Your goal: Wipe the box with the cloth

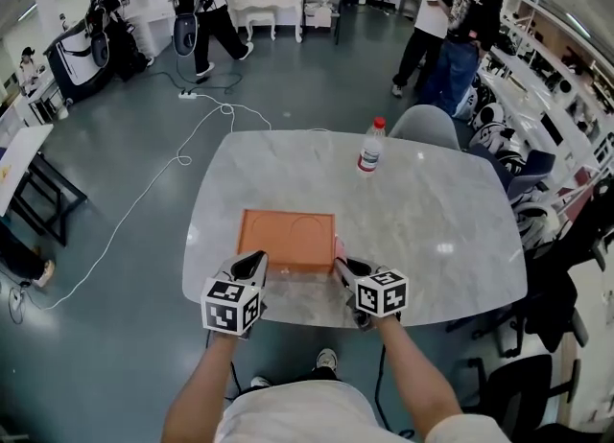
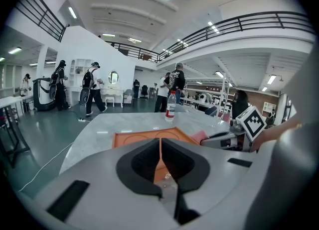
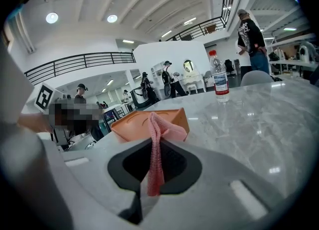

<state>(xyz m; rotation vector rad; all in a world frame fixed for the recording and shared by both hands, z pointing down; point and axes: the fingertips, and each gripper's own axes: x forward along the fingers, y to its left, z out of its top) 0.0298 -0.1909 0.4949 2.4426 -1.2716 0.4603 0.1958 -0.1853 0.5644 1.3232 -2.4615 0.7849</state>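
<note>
I see a pale marble-patterned table (image 1: 441, 240) with rounded corners, standing on a grey floor (image 1: 125, 336). At its near edge, left of centre, a flat orange box (image 1: 286, 238) lies on it. A clear water bottle (image 1: 370, 148) with a red cap stands upright near the far edge, well apart from the box.

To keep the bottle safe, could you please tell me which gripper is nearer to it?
Right. The right gripper, holding the cloth at the box's near right corner, is closer to the bottle; the left gripper is at the near left corner.
</note>
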